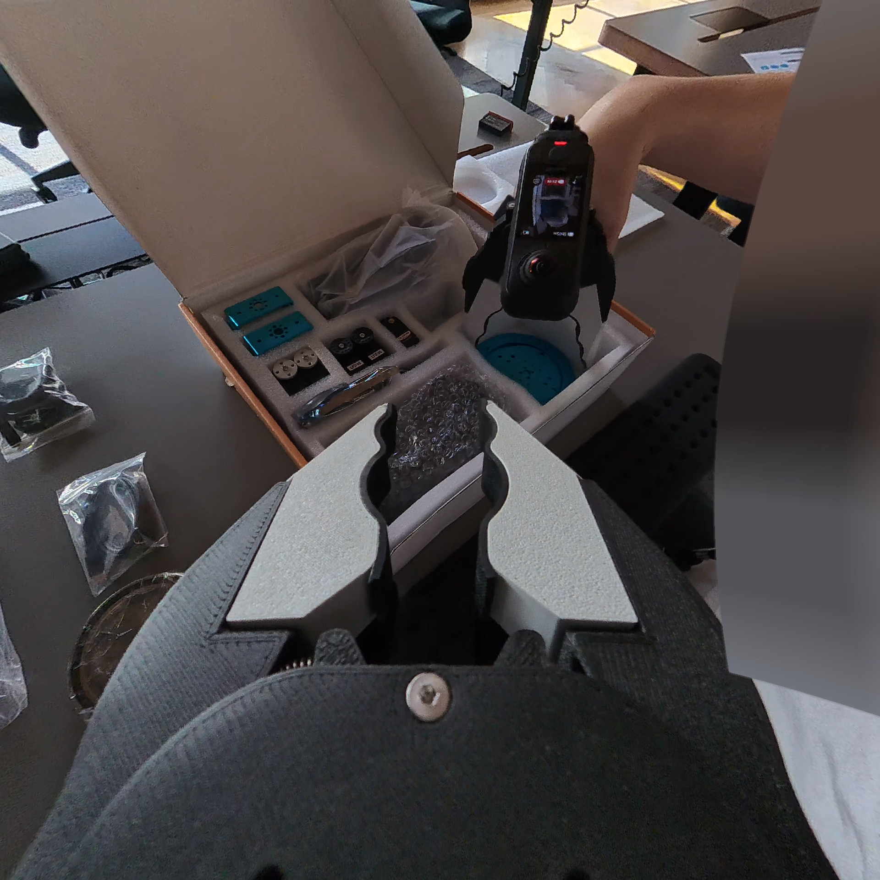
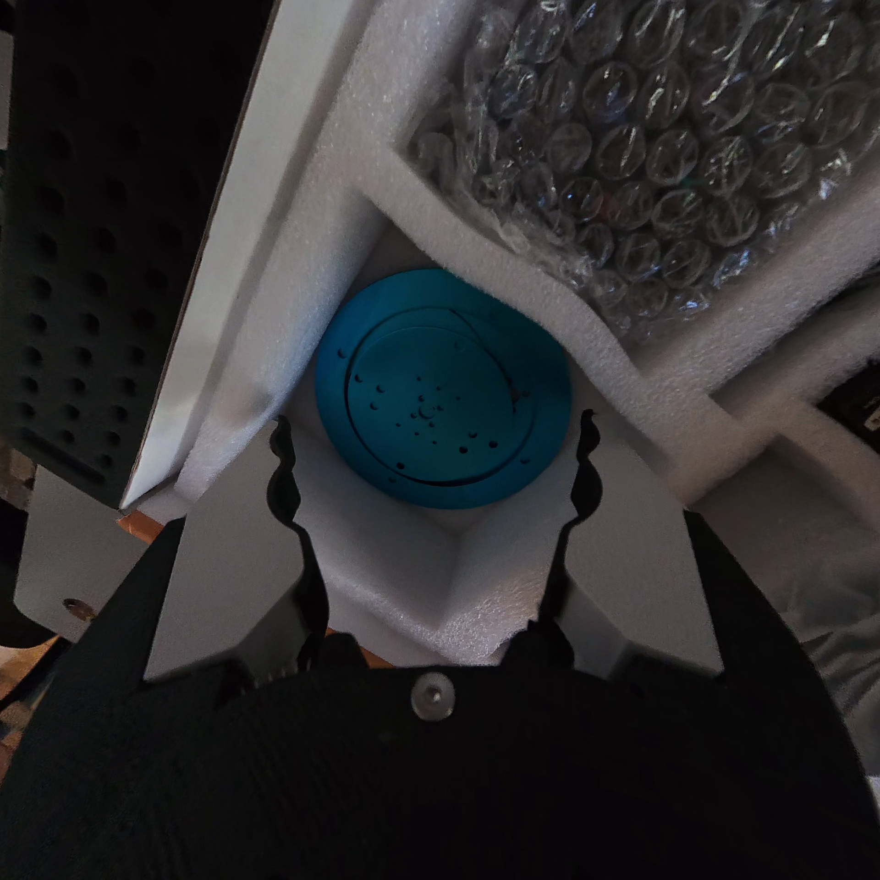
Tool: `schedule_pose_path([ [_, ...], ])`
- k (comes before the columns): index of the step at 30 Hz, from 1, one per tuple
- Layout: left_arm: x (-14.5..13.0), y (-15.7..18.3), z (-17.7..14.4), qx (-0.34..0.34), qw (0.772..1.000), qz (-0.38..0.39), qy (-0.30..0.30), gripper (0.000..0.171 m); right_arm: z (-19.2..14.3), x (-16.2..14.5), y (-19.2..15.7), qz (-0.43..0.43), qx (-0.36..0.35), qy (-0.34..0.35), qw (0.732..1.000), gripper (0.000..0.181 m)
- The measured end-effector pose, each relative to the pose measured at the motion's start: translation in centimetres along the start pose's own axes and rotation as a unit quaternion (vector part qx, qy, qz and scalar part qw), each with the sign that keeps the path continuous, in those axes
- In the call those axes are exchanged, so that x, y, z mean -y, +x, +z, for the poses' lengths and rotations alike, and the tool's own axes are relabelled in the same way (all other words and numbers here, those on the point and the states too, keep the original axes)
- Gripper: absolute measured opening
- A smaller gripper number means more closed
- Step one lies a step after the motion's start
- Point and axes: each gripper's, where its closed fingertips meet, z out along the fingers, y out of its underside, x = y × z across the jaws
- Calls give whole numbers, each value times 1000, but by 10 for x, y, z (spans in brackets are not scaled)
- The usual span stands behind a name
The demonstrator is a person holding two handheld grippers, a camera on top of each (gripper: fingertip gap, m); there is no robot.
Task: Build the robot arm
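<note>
An open cardboard box with a white foam insert lies on a dark table. A blue round disc with small holes sits in a foam pocket; it also shows in the left wrist view. My right gripper is open and empty, its fingertips down at the near edge of the disc; it shows from the front in the left wrist view. My left gripper is open and empty, held above the box's near side over a bubble-wrapped item.
The insert also holds two blue plates, round metal and black parts and a crumpled clear bag. Sealed bags of dark parts lie left on the table. The raised lid stands behind. A black perforated chair is right. Spacing between my two grippers at the tips: around 25 centimeters.
</note>
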Motion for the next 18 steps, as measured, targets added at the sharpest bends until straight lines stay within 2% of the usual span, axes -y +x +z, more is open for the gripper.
schedule_pose_path([
  [5,0,2,-2,11,1000,11,-9,33,7,-6,-6,-35,-2,-32,999,133],
  [18,4,7,-7,31,999,29,-22,33,14,-8,-9,-82,-6,-68,994,138],
])
